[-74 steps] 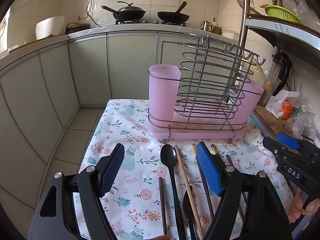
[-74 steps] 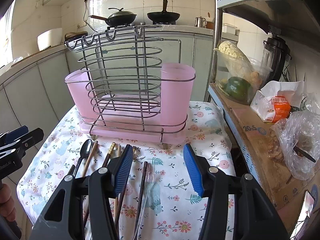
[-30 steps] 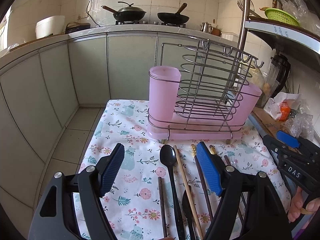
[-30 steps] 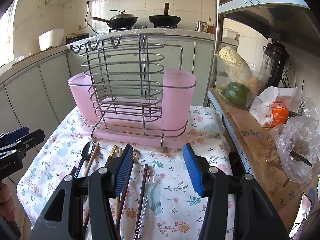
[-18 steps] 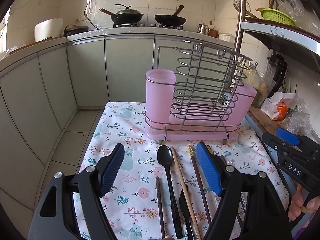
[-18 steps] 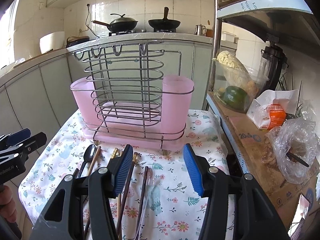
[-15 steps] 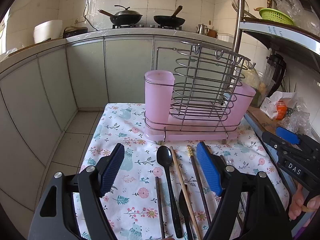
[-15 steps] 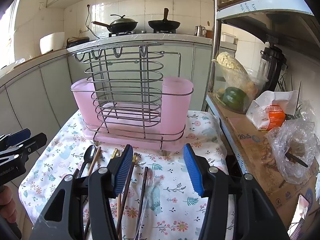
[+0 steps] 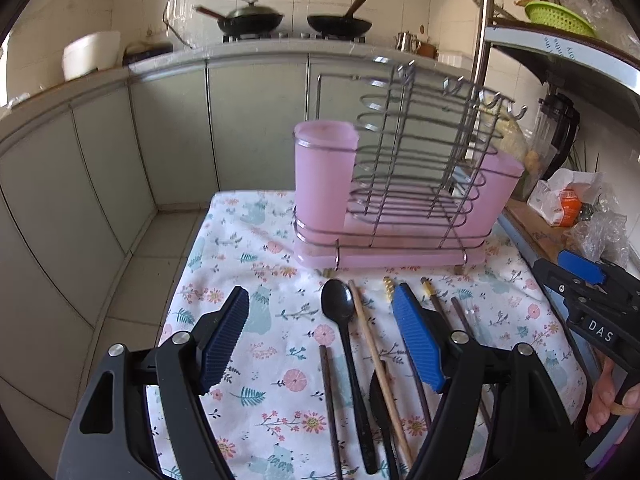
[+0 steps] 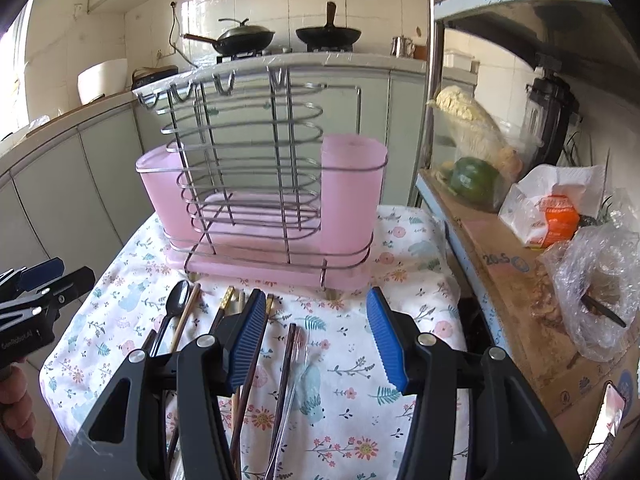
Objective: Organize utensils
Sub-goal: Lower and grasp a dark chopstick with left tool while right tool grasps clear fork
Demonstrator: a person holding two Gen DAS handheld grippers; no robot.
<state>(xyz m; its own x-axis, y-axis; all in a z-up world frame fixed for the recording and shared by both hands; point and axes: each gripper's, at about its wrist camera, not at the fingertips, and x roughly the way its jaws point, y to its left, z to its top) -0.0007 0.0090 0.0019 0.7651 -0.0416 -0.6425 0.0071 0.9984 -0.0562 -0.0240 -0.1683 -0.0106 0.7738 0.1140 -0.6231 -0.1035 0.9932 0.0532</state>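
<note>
A pink utensil holder with a wire rack [image 9: 400,216] stands at the far side of a floral-cloth table [image 9: 248,264]; it also shows in the right wrist view [image 10: 272,216]. In front of it lie a black spoon [image 9: 344,332], a light wooden chopstick [image 9: 376,356] and several dark chopsticks [image 10: 248,344]. My left gripper [image 9: 320,340] is open and empty above the spoon and chopsticks. My right gripper [image 10: 316,340] is open and empty above dark chopsticks and a clear utensil [image 10: 292,376]. Each gripper shows at the edge of the other's view.
A cardboard box [image 10: 508,280] with bags, a green pepper [image 10: 472,180] and a blender [image 10: 552,112] stands right of the table under a metal shelf. Kitchen cabinets and a stove with two woks [image 9: 292,20] are behind. The floor drops off left of the table.
Both grippers have drifted slightly back and up from the holder; the view is a little blurred with motion. Both stay open and empty. The utensils have not moved.
</note>
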